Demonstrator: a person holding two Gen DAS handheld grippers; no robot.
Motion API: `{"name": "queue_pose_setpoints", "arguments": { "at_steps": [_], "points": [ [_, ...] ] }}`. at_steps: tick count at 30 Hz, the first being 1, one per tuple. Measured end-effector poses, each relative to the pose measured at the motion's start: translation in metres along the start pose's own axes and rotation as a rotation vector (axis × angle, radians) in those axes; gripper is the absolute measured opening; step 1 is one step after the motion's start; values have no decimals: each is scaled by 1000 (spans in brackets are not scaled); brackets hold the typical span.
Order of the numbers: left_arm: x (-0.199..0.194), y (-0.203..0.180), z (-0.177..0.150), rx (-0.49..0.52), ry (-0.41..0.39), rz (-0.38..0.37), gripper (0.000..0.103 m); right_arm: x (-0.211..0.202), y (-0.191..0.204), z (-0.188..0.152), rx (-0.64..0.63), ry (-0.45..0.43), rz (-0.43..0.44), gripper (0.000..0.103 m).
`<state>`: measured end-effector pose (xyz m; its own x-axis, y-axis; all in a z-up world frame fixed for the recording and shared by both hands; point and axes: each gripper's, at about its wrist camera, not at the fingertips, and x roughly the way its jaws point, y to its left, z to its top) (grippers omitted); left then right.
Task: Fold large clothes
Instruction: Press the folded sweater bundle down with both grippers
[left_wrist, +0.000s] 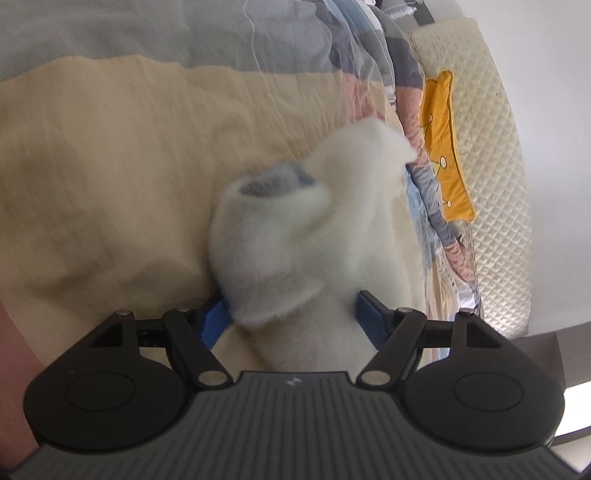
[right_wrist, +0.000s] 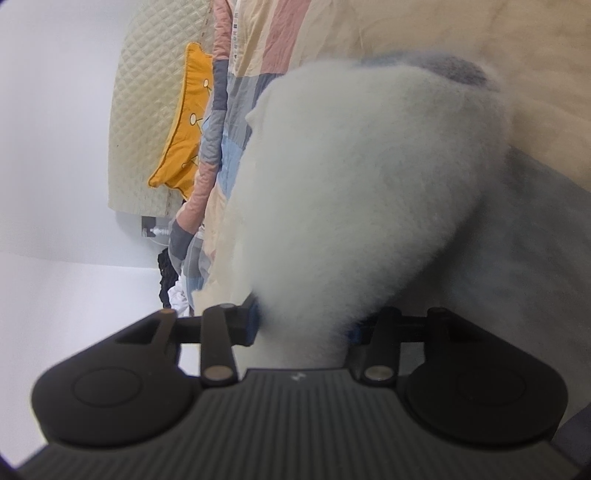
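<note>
Both jaws bracketed the white fleece garment (left_wrist: 306, 229) — left gripper (left_wrist: 291, 314), right gripper (right_wrist: 303, 325) (clamped? couldn't tell). You needed firm bites, level.

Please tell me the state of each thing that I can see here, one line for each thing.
White fluffy garment: bunched, lifted, lying between the fingers of both tools.
Left tool: jaws wide, garment between them.
Right tool: jaws around the garment; grip unclear.
Patchwork quilt: spread out, wrinkled.
Yellow cushion: leaning against the quilted headboard.

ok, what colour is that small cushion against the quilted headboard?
Mustard-yellow small cushion; clearest in the left wrist view.
</note>
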<state>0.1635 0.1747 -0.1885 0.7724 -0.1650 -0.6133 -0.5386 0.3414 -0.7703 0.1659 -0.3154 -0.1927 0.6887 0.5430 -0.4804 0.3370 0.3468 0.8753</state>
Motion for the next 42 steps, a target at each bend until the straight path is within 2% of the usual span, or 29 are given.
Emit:
{"name": "queue_pose_setpoints", "arguments": {
  "at_steps": [3, 6, 9, 12, 13, 14, 16, 19, 22, 27, 33, 37, 42],
  "points": [
    [8, 1, 2, -11, 15, -1, 78, -7, 2, 4, -15, -59, -32, 85],
    [15, 4, 6, -42, 28, -19, 79, -5, 1, 8, -12, -61, -34, 85],
    [21, 3, 7, -34, 26, -15, 79, 3, -4, 8, -5, -38, -40, 81],
    [25, -1, 8, -16, 21, -16, 78, 13, -5, 9, -4, -19, -41, 65],
    [25, -2, 8, -10, 17, -15, 76, 14, -4, 9, -8, -17, -35, 57],
    [26, -5, 9, 3, 12, -11, 74, 13, -2, 9, -22, -23, -38, 54],
    [23, -13, 9, 63, 5, 25, 54, 9, 5, 8, -73, -29, -41, 44],
    [14, -20, 12, 103, -2, 24, 36, 3, 17, 5, -156, -38, -45, 39],
    [-3, -27, 16, 112, -6, -3, 31, -6, 23, 3, -169, -33, -14, 37],
    [-41, -50, 14, 160, 2, -50, 30, -32, 35, 0, -186, -23, 11, 37],
    [-92, -79, 7, 260, 31, -84, 30, -79, 63, -8, -240, -47, 53, 37],
    [-124, -79, -2, 278, 62, -91, 30, -107, 71, -17, -261, -39, 48, 38],
    [-152, -63, -20, 300, 99, -102, 30, -134, 60, -29, -241, -28, 42, 38]
  ]
}}
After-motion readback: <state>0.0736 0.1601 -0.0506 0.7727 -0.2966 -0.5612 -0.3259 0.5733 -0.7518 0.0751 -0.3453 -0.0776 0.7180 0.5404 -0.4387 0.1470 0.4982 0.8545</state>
